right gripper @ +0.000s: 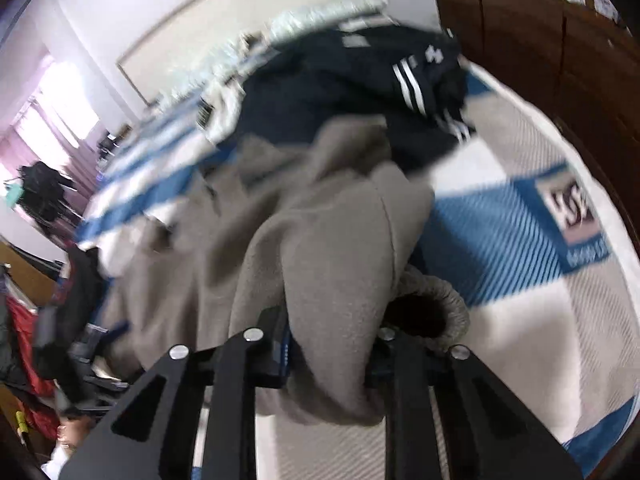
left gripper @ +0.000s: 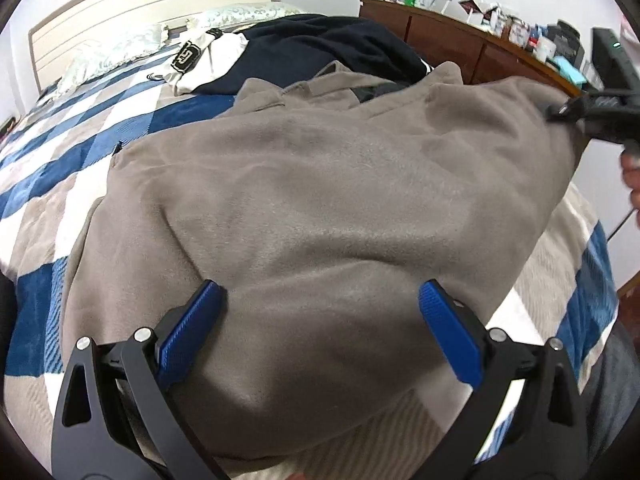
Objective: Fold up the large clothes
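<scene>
A large taupe fleece garment (left gripper: pixel 320 200) lies spread over the bed, filling the left wrist view. My left gripper (left gripper: pixel 320 312) is open, its blue pads (left gripper: pixel 188 332) wide apart just above the garment's near edge, holding nothing. My right gripper (right gripper: pixel 332 352) is shut on a bunched fold of the taupe garment (right gripper: pixel 332 264), with a ribbed cuff (right gripper: pixel 436 312) hanging beside it. The right gripper also shows in the left wrist view (left gripper: pixel 568 110), pinching the garment's far right corner and lifting it.
A blue, white and beige checked blanket (left gripper: pixel 80 128) covers the bed. A navy garment with white stripes (right gripper: pixel 360 92) and a white garment (left gripper: pixel 208 56) lie behind. A brown dresser (left gripper: pixel 460 44) with clutter stands at right. Pillows and headboard (left gripper: pixel 140 4) are at the back.
</scene>
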`<state>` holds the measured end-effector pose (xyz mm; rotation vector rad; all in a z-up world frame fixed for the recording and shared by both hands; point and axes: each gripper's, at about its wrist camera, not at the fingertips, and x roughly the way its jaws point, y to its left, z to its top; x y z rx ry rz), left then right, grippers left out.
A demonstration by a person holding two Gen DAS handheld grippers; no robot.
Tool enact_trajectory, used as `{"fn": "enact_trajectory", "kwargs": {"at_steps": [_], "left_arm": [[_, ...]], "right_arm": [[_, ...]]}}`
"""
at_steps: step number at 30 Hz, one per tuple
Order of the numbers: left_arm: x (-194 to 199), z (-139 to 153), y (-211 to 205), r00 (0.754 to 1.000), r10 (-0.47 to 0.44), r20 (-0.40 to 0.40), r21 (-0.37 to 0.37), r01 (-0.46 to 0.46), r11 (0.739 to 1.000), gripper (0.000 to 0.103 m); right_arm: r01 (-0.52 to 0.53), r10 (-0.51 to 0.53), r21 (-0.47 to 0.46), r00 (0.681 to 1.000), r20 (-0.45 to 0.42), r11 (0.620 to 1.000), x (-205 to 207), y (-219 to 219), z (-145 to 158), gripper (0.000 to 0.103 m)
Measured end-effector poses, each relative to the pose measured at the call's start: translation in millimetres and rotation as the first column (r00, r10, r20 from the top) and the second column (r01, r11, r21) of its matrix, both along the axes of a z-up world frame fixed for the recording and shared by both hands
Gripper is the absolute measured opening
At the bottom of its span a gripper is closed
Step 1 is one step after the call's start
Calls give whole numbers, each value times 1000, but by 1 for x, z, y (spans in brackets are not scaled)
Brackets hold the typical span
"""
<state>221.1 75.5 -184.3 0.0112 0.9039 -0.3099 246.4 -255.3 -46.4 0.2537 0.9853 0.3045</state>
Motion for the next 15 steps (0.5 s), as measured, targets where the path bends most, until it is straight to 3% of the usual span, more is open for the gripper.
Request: {"fn": "enact_trajectory", "kwargs": {"at_steps": [3,6,9,13,15], "left_arm": [[-1,7,7,1000,23,9,-23,-23,999,98],[3,3,12,999,23,-23,-53,-24,998,98],[5,-5,8,999,-1,-49,-33,-1,999,98],[6,-9,2,998,-17,-64,-3,16,1000,98],[6,-10,1,997,-22,-68,11,22,1000,98]], "right_arm": [[-23,23,0,999,30,1000,-8,-5,27,19],[-7,7,19,1000,-12,1000,-20,-23,19,19],[68,-60,60,990,-129,996,-30,-54,-27,19],[211,-172,109,942,-288,971,-48,-95,-108,18],[173,-133,134,955,-266,976,-57,-94,-114,20]]}}
